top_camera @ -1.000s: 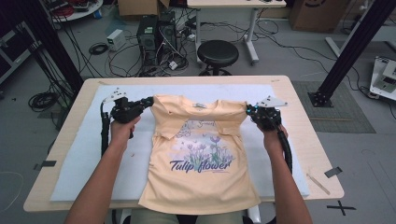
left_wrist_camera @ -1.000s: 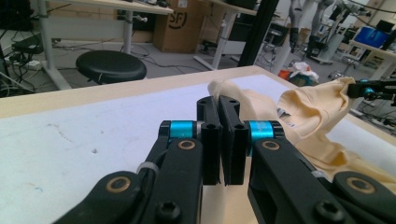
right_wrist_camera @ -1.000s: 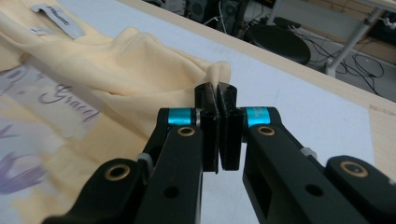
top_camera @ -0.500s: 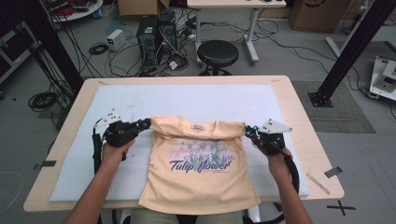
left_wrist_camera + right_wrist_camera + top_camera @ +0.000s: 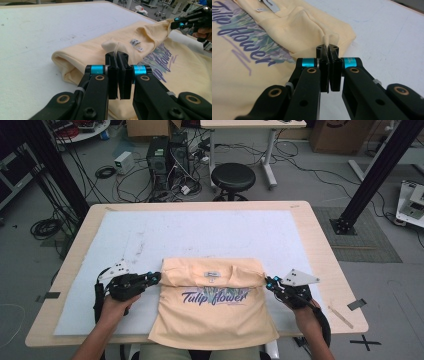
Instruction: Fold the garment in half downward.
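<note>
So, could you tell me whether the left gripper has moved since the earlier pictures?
Yes. The left gripper, shut on the T-shirt, has come toward the person, away from the table's far edge, folding the shirt's top over.

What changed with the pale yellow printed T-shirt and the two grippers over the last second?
Both grippers, left gripper and right gripper, came toward the person, dragging the top edge of the pale yellow printed T-shirt over its own front, so the collar now lies folded just above the print. Unchanged: both stay clamped on the cloth, the white mat and the hem hanging off the near table edge.
</note>
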Demonstrator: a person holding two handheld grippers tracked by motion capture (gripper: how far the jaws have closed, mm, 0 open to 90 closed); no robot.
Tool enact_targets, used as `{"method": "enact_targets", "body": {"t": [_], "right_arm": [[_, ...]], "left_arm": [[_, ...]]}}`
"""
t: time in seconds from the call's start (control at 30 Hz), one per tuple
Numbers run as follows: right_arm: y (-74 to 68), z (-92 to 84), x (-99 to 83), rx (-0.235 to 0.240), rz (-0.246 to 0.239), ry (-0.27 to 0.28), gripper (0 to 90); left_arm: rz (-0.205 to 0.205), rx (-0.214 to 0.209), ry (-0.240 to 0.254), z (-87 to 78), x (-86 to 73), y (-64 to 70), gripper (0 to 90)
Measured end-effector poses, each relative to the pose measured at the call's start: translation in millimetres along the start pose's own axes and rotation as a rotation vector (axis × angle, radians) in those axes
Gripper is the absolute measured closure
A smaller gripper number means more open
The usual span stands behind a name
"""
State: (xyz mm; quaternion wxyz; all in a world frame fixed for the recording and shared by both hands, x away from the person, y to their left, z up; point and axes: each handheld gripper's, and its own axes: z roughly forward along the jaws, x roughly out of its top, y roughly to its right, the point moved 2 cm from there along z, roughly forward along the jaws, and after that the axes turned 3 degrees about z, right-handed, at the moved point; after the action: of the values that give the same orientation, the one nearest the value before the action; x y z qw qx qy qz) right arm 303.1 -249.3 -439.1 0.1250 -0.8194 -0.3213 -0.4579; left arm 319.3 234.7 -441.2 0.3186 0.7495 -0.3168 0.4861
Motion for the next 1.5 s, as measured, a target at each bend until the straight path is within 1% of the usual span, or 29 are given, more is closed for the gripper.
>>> {"method": "enact_targets", "body": {"t": [0.07, 0.13, 0.27, 0.33, 0.37, 0.4, 0.43, 0.47, 0.5, 0.57, 0.63, 0.7, 0.77, 0.87, 0.93, 0.97, 1.03, 1.07, 1.1, 1.13, 1.17, 1.2, 1.23, 1.3, 1.37, 1.4, 1.43, 1.47, 1.5], "right_arm": [[-3.2, -3.7, -4.7, 0.009, 0.006, -0.003, 89.4], [-6.1, -6.5, -9.2, 0.022, -0.01, -0.019, 89.5], [-10.1, -12.1, -16.1, 0.045, -0.024, -0.04, 89.4], [-12.7, -15.3, -18.5, 0.064, -0.011, -0.05, 89.0], [-13.2, -16.4, -18.7, 0.07, -0.008, -0.05, 88.6], [-13.5, -17.7, -18.2, 0.075, -0.004, -0.052, 86.4], [-12.0, -18.5, -16.5, 0.072, 0.004, -0.045, 77.7], [-9.1, -19.5, -13.7, 0.069, 0.04, -0.039, 68.4], [-5.5, -21.1, -10.3, 0.071, 0.088, -0.026, 64.5], [3.4, -23.1, -2.5, 0.051, 0.135, 0.011, 55.7], [12.7, -22.1, 4.7, 0.017, 0.174, 0.014, 53.4], [23.1, -16.3, 10.7, -0.01, 0.188, 0.019, 52.4], [31.7, -7.1, 16.2, -0.035, 0.235, 0.007, 52.5], [41.6, 13.9, 24.3, -0.016, 0.313, 0.011, 53.3], [44.7, 31.5, 29.1, 0.014, 0.343, -0.008, 53.3], [45.3, 40.1, 31.0, 0.019, 0.351, -0.028, 53.5], [45.1, 53.0, 33.4, 0.032, 0.362, -0.08, 58.2], [44.6, 60.5, 33.1, 0.035, 0.36, -0.107, 60.0], [44.9, 65.4, 31.8, 0.049, 0.363, -0.13, 64.0], [45.7, 69.1, 30.0, 0.068, 0.373, -0.155, 71.1], [46.4, 70.7, 28.5, 0.083, 0.366, -0.171, 81.2], [46.5, 69.7, 28.0, 0.086, 0.342, -0.171, 86.5], [46.3, 67.0, 28.4, 0.071, 0.316, -0.16, 87.8], [44.6, 60.0, 29.6, 0.037, 0.292, -0.139, 88.2], [41.5, 56.7, 29.5, -0.017, 0.264, -0.148, 88.0], [40.2, 56.7, 29.3, -0.027, 0.257, -0.154, 86.5], [39.1, 56.9, 29.4, -0.027, 0.267, -0.149, 83.2], [39.0, 56.6, 30.1, -0.029, 0.28, -0.131, 76.9], [40.2, 56.7, 31.2, -0.017, 0.306, -0.099, 66.3]], "left_arm": [[0.002, -0.008, -0.024, -3.2, -4.6, 3.2, 87.3], [0.004, -0.017, -0.05, -6.6, -9.3, 5.4, 87.3], [-0.014, -0.047, -0.086, -12.8, -18.4, 10.4, 87.3], [-0.009, -0.059, -0.106, -14.4, -19.9, 13.1, 87.1], [-0.002, -0.058, -0.103, -15.4, -18.7, 12.9, 86.9], [-0.006, -0.052, -0.093, -16.1, -16.2, 11.7, 85.9], [-0.025, -0.04, -0.082, -16.4, -12.4, 9.5, 80.3], [-0.047, -0.024, -0.066, -15.8, -8.0, 6.1, 69.7], [-0.069, -0.007, -0.058, -15.8, -3.5, 1.5, 61.3], [-0.123, 0.036, -0.027, -14.4, 4.4, -7.4, 47.7], [-0.142, 0.067, 0.001, -11.5, 9.5, -14.3, 44.8], [-0.132, 0.114, -0.005, -3.2, 15.6, -24.1, 42.4], [-0.148, 0.135, -0.005, 6.1, 20.0, -33.5, 42.1], [-0.175, 0.168, -0.026, 23.1, 24.2, -47.9, 41.0], [-0.219, 0.17, -0.072, 35.6, 23.3, -57.1, 40.1], [-0.226, 0.168, -0.102, 41.9, 22.1, -60.5, 37.7], [-0.226, 0.173, -0.158, 52.1, 18.9, -63.9, 36.3], [-0.224, 0.166, -0.174, 55.3, 17.0, -64.9, 37.4], [-0.225, 0.156, -0.18, 57.1, 15.2, -65.4, 42.3], [-0.225, 0.156, -0.186, 58.1, 13.9, -65.9, 47.1], [-0.23, 0.161, -0.187, 58.5, 13.2, -66.2, 47.6], [-0.23, 0.159, -0.183, 57.9, 13.0, -66.3, 48.6], [-0.227, 0.164, -0.175, 56.7, 13.5, -65.9, 49.3], [-0.213, 0.174, -0.16, 53.9, 15.0, -65.3, 49.2], [-0.217, 0.179, -0.154, 52.8, 14.9, -65.4, 48.8], [-0.22, 0.177, -0.167, 53.1, 14.1, -66.0, 48.4], [-0.232, 0.175, -0.177, 54.5, 12.9, -65.6, 48.2], [-0.23, 0.171, -0.195, 55.6, 11.5, -66.0, 48.1], [-0.235, 0.168, -0.211, 57.0, 10.3, -65.9, 48.1]]}}
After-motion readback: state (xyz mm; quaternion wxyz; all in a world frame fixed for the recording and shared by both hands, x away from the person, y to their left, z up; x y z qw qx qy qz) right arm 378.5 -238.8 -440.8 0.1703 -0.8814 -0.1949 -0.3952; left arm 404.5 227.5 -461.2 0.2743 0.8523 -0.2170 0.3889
